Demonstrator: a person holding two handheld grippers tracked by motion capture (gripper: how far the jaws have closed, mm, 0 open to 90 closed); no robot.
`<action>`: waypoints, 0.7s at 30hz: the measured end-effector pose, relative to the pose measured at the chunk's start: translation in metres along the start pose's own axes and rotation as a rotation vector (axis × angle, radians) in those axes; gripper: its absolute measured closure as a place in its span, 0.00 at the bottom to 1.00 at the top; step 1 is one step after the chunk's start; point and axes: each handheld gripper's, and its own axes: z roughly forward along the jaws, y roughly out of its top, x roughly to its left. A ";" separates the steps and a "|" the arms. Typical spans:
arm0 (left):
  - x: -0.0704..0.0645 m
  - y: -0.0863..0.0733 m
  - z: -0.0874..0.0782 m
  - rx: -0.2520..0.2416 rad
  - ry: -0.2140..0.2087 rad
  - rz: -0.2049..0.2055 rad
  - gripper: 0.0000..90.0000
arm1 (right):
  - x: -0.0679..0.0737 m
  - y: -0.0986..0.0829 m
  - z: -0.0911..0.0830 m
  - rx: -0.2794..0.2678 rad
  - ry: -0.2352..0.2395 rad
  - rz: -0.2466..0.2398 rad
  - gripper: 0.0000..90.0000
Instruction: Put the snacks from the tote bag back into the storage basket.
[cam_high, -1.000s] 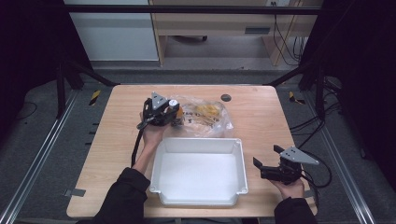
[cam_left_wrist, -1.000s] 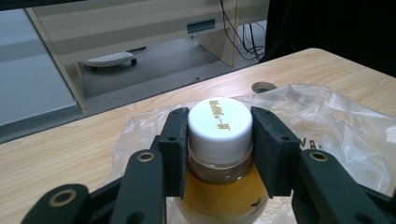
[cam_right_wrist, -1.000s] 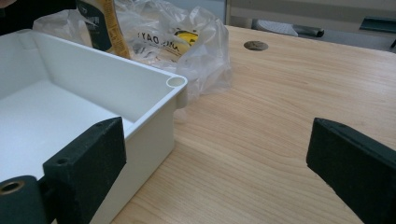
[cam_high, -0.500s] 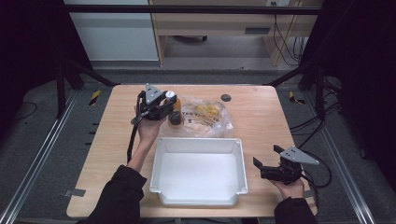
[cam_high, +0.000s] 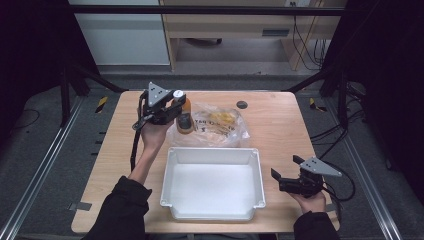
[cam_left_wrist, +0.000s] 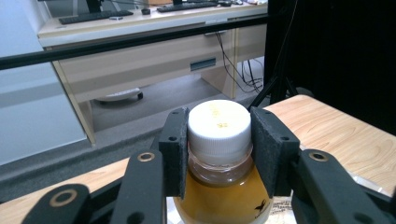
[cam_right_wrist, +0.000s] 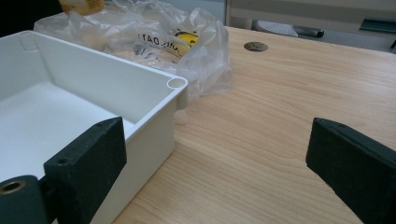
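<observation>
A small bottle (cam_high: 184, 118) of amber liquid with a white cap (cam_left_wrist: 218, 125) hangs above the table's back left part. My left gripper (cam_high: 178, 104) is shut on the bottle's cap (cam_high: 178, 94), its black pads (cam_left_wrist: 174, 149) pressed on both sides. Just right of it lies a crumpled clear plastic bag (cam_high: 220, 125) with yellow contents, also seen behind the bin as the plastic bag (cam_right_wrist: 173, 37). A white plastic bin (cam_high: 212, 182) sits empty at the front middle. My right gripper (cam_high: 285, 172) rests open on the table right of the bin, nothing between its jaws.
A dark round disc (cam_high: 242, 104) lies on the wood near the back edge, seen too as the disc (cam_right_wrist: 256, 46). The bin's corner (cam_right_wrist: 176, 84) stands close to my right gripper's left jaw. A desk and cables lie beyond the table.
My left gripper has lifted the bottle and carried it a little up and back, away from the bag. The right gripper has stayed put.
</observation>
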 end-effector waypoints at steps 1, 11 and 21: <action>0.000 0.002 -0.002 -0.006 0.000 0.000 0.65 | 0.000 0.000 0.000 0.002 0.000 0.001 0.06; -0.001 0.011 -0.027 -0.031 -0.014 -0.003 0.65 | 0.000 0.001 -0.002 -0.003 0.000 0.008 0.06; -0.008 0.011 -0.053 -0.056 -0.043 0.023 0.65 | 0.000 0.000 -0.003 -0.006 -0.005 0.007 0.06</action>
